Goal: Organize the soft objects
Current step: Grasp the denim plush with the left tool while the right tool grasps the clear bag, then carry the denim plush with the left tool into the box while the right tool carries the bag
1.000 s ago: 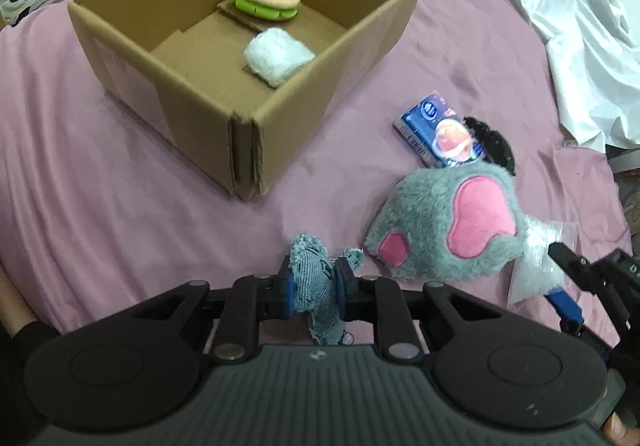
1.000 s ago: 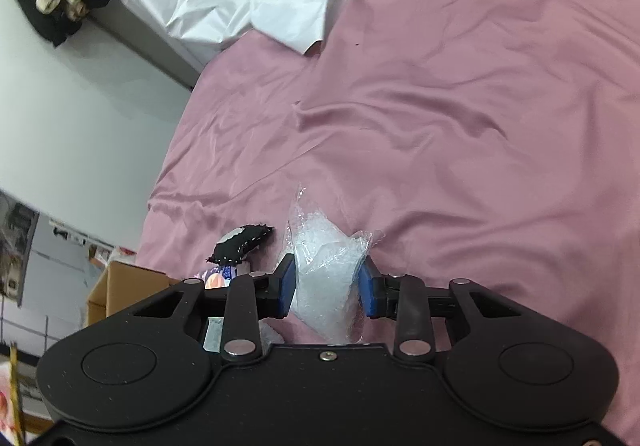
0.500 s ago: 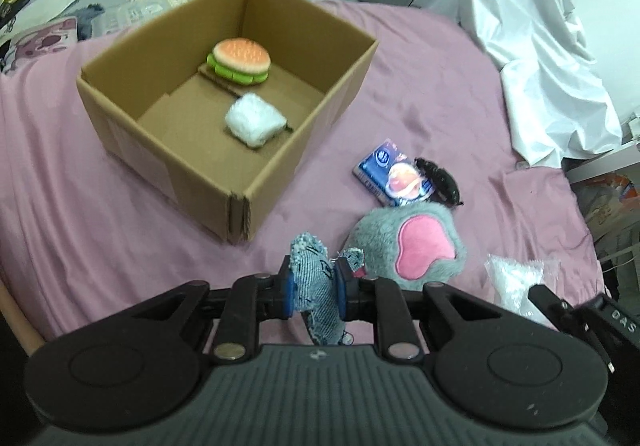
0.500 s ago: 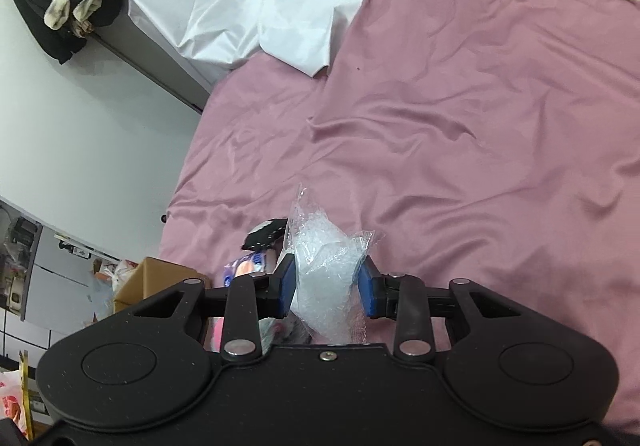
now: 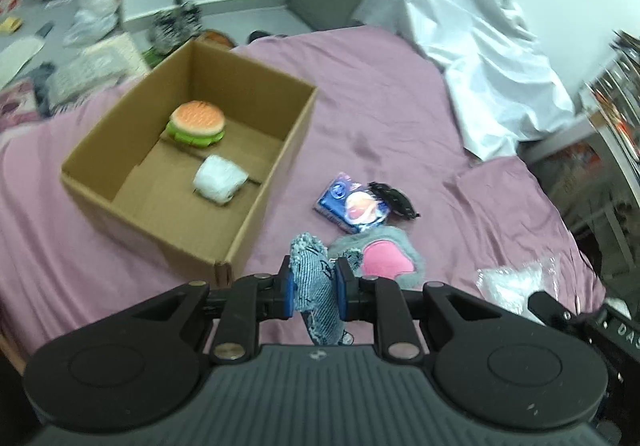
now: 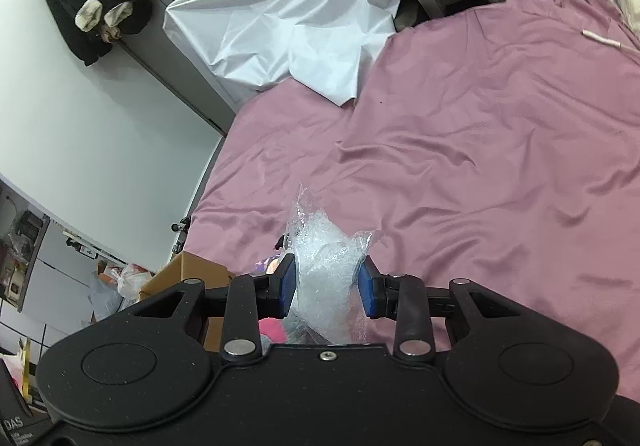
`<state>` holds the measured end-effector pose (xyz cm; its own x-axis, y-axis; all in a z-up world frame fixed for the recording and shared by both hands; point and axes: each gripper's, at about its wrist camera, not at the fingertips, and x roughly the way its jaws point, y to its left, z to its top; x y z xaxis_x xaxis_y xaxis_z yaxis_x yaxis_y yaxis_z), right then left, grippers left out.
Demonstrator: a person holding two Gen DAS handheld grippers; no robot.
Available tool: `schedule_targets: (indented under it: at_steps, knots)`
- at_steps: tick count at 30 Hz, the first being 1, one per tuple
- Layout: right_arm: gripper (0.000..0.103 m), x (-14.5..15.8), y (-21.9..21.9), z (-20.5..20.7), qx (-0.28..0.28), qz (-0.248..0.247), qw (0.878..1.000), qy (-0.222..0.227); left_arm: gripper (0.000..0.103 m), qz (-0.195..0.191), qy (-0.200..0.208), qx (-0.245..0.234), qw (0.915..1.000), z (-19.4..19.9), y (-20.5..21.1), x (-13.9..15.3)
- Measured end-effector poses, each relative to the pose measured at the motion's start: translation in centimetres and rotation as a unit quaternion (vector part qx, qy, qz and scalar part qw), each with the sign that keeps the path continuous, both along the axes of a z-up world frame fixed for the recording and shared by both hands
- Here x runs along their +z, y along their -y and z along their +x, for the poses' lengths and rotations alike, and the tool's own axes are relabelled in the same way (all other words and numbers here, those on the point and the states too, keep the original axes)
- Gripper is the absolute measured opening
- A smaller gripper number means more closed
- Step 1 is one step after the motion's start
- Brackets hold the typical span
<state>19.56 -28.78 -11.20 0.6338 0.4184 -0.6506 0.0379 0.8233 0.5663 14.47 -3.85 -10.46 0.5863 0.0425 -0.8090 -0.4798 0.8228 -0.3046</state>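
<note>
Over on the left, the cardboard box [image 5: 188, 173] sits open-topped on the pink bed [image 5: 380, 101], at about ten o'clock from the left gripper [image 5: 313, 288]. Inside it, a toy burger [image 5: 197, 123] lies toward the far wall and a white padded bundle [image 5: 220, 178] sits just in front of it, the two near but apart; the near half of the box floor is bare cardboard. The box's near corner stands just left of the left gripper, close to its left finger.

The left gripper itself is clamped on a scrap of denim cloth [image 5: 314, 286], blue pads pressed to both sides, the cloth poking up above them and hanging down below.

At one o'clock, just beyond the pads, a grey plush toy [image 5: 384, 262] with a pink patch lies on the bed. Further out, a blue snack packet [image 5: 352, 201] touches its far edge, with a black item [image 5: 394, 199] just right of the packet. Bare sheet runs between the box's right wall and this cluster.

Far right in the left wrist view, the right gripper [image 6: 327, 288] appears at four o'clock, pinching a clear plastic bag [image 6: 326, 274] of white filling between its pads, crinkled top sticking up. From its own camera, wide rumpled pink sheet spreads from twelve to three o'clock, bounded by a draped white sheet [image 6: 288, 17] at eleven and the bed's left edge along the wall.
</note>
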Motion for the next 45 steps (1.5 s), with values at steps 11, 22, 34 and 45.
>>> schedule_targets:
  at_steps: [11,22,34,45]
  knots:
    - [0.032,2.5,-2.7,-0.9,0.014,-0.020,0.999,0.027,0.019,0.009,0.026,-0.062,0.9977,-0.2,-0.8,2.2]
    - [0.032,4.5,-5.3,-1.5,0.011,-0.035,0.997,0.062,0.019,0.024,0.043,-0.079,0.9956,-0.2,-3.4,3.7]
    - [0.032,5.6,-8.8,-1.4,0.023,-0.058,0.995,0.076,0.019,0.023,0.065,-0.082,0.9942,-0.3,-7.4,4.4]
    - [0.032,5.9,-12.6,-1.1,0.048,-0.058,0.994,0.083,0.019,0.008,0.083,-0.059,0.9948,0.0,-11.8,4.0]
